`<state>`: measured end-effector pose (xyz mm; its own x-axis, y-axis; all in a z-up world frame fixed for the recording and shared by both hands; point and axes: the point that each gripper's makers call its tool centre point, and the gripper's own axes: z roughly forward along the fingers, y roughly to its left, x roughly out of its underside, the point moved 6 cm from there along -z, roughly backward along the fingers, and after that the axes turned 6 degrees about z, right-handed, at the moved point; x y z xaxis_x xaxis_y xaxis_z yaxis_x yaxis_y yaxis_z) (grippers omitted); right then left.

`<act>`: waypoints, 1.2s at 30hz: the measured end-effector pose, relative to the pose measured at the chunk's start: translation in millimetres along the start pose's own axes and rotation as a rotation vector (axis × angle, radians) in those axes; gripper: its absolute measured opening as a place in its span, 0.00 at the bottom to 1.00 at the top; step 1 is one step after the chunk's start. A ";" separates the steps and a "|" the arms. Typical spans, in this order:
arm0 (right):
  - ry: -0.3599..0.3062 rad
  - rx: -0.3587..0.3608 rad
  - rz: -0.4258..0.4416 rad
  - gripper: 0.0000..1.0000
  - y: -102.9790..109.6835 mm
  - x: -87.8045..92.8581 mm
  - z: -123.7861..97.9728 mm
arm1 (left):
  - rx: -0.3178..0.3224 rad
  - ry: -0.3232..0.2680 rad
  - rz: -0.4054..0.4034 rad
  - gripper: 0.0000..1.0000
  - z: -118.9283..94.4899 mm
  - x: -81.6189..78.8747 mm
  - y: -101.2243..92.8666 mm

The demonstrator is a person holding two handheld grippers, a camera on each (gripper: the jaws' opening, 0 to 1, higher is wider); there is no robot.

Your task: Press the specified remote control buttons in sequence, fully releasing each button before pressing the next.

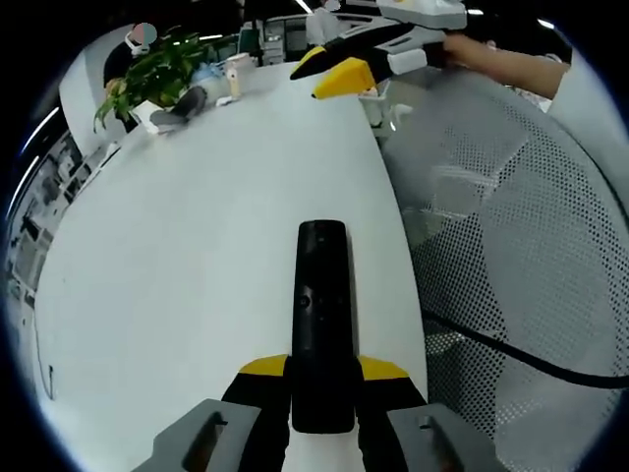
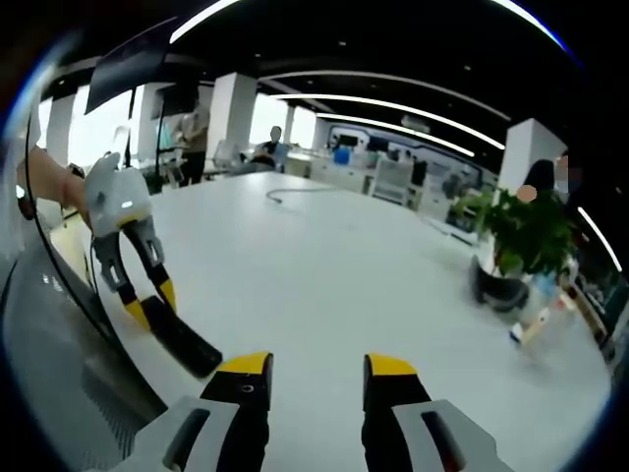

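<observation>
My left gripper (image 1: pixel 322 379) is clenched on the remote (image 1: pixel 322 315): the yellow-tipped jaws pinch its near end from both sides, and the black body runs straight out toward twelve o'clock over the white bench (image 1: pixel 197 256). In the right gripper view that same gripper (image 2: pixel 157 300) shows at nine o'clock, the remote (image 2: pixel 185 344) slanting down from it above the bench (image 2: pixel 373 275).

My right gripper (image 2: pixel 316 379) is released, its jaws standing apart with bare bench between them. In the left gripper view it (image 1: pixel 329 71) hangs at one o'clock, well beyond the remote, held by my hand (image 1: pixel 472 47).

Further out, a potted plant (image 1: pixel 147 74) stands at eleven o'clock on the far bench end, with a small cup (image 1: pixel 236 74) beside it. A mesh chair back (image 1: pixel 521 246) and a black cable (image 1: pixel 511 354) lie at three o'clock.
</observation>
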<state>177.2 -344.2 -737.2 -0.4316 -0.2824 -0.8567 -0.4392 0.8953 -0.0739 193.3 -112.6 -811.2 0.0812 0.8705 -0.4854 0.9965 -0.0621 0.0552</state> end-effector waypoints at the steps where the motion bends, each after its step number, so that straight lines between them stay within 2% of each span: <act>1: 0.001 0.000 -0.001 0.34 0.0 0.1 0.1 | 0.001 0.001 0.000 0.24 0.0 0.0 0.0; 8: 0.036 -0.045 -0.007 0.33 6.9 4.0 3.4 | 0.000 0.005 -0.009 0.24 -0.1 0.3 -0.2; 11: 0.052 -0.117 0.031 0.29 15.6 5.0 5.1 | 0.000 0.002 -0.014 0.24 -0.2 0.7 0.0; 14: 0.065 -0.139 0.058 0.28 16.4 5.8 6.4 | 0.001 -0.004 -0.019 0.24 -0.3 1.0 -0.1; 22: 0.122 -0.244 0.016 0.20 34.9 6.5 9.5 | -0.003 -0.023 -0.020 0.24 -0.6 2.0 -0.6; 23: 0.144 -0.280 0.002 0.18 39.0 7.5 9.2 | -0.003 -0.021 -0.016 0.24 -0.4 1.8 -0.8; 24: 0.181 -0.345 0.040 0.15 45.9 10.5 7.4 | -0.002 -0.015 -0.016 0.24 -0.1 1.2 -0.6; 25: 0.204 -0.379 0.089 0.12 49.8 12.1 6.2 | -0.001 -0.011 -0.016 0.24 0.0 0.9 -0.5; 26: 0.211 -0.404 0.099 0.08 52.1 11.6 6.2 | -0.001 -0.006 -0.016 0.24 0.1 0.4 -0.3; 29: 0.229 -0.402 0.067 0.09 54.4 10.2 7.4 | -0.002 0.001 -0.019 0.24 0.4 0.4 -0.1; 32: 0.252 -0.481 0.065 0.09 65.5 7.0 8.1 | -0.003 -0.001 -0.020 0.24 0.3 0.6 0.0; 36: 0.267 -0.524 0.029 0.05 77.1 2.7 14.2 | -0.003 -0.012 -0.023 0.24 0.4 1.4 0.6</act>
<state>153.3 -271.0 -752.5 -0.6027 -0.3982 -0.6915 -0.7258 0.6337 0.2677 194.1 -111.6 -812.2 0.0581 0.8657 -0.4971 0.9981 -0.0402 0.0466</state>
